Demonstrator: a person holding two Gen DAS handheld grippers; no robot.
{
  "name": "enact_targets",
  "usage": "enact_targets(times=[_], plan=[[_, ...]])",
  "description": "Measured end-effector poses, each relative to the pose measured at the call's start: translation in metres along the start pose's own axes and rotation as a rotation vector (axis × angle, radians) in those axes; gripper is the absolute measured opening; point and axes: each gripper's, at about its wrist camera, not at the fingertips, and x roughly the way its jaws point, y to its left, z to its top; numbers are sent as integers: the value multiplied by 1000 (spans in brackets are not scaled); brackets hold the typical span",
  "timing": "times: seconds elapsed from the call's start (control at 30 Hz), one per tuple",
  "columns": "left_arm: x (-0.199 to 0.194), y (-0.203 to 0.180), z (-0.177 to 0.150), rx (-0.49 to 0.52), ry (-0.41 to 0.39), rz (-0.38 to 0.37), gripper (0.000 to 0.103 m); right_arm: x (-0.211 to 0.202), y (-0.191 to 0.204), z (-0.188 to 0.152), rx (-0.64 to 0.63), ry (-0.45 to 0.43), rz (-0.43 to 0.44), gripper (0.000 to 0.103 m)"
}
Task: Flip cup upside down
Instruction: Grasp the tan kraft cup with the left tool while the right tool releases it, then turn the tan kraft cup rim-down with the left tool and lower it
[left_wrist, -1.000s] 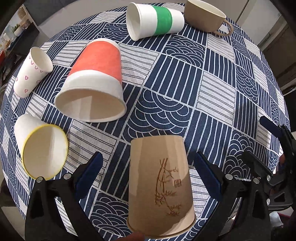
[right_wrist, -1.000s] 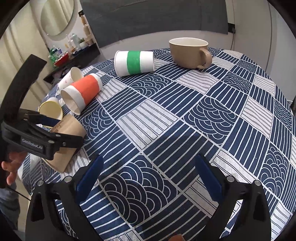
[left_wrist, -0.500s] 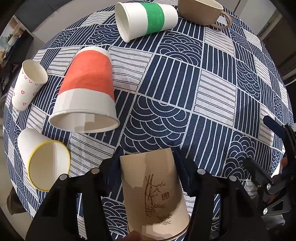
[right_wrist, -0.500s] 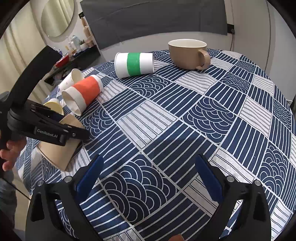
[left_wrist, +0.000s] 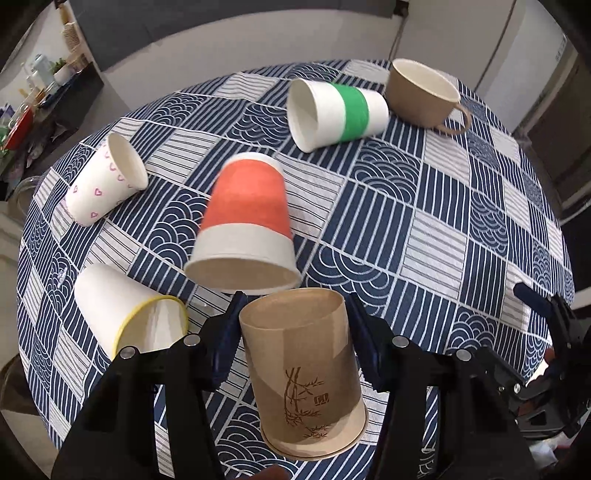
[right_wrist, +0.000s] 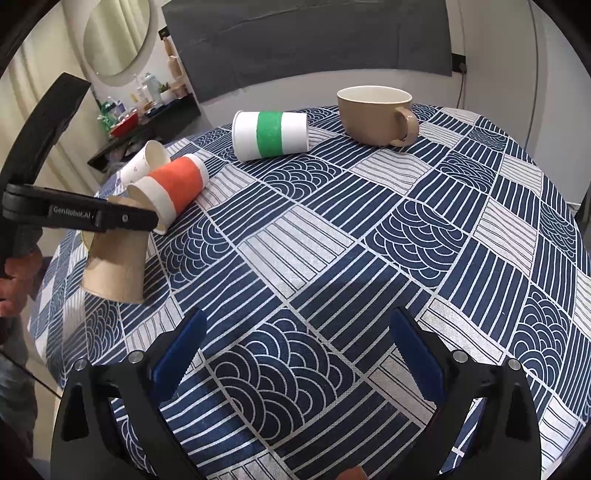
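Left gripper (left_wrist: 293, 332) jaws clamped on brown cup (left_wrist: 304, 373), right gripper (right_wrist: 295, 350) jaws apart

Setting: a home, a lived-in dining corner. You are working over a round table (right_wrist: 369, 229) wearing a navy-and-white patchwork cloth. Ahead of your right claw (right_wrist: 295, 354), a tan ceramic mug (right_wrist: 373, 114) is sitting among paper cups (right_wrist: 271, 134). Far ahead and to its left, a dark shelf (right_wrist: 155, 118) is holding bottles, a small plant and a red bowl; a round mirror (right_wrist: 116, 35) is hanging above it, beside a pale curtain (right_wrist: 40, 66). A dark panel (right_wrist: 306, 40) is covering the wall straight ahead.
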Motion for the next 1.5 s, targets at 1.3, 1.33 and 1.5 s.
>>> enact_targets(times=[1.3, 1.33, 1.5], plan=[[-43, 9, -97, 52, -490, 214, 66, 4, 16, -6, 30, 1, 8, 95], [-45, 10, -98, 51, -494, 211, 69, 3, 16, -6, 30, -3, 7, 95], [-52, 13, -103, 40, -520, 196, 84, 0, 24, -5, 17, -14, 3, 95]])
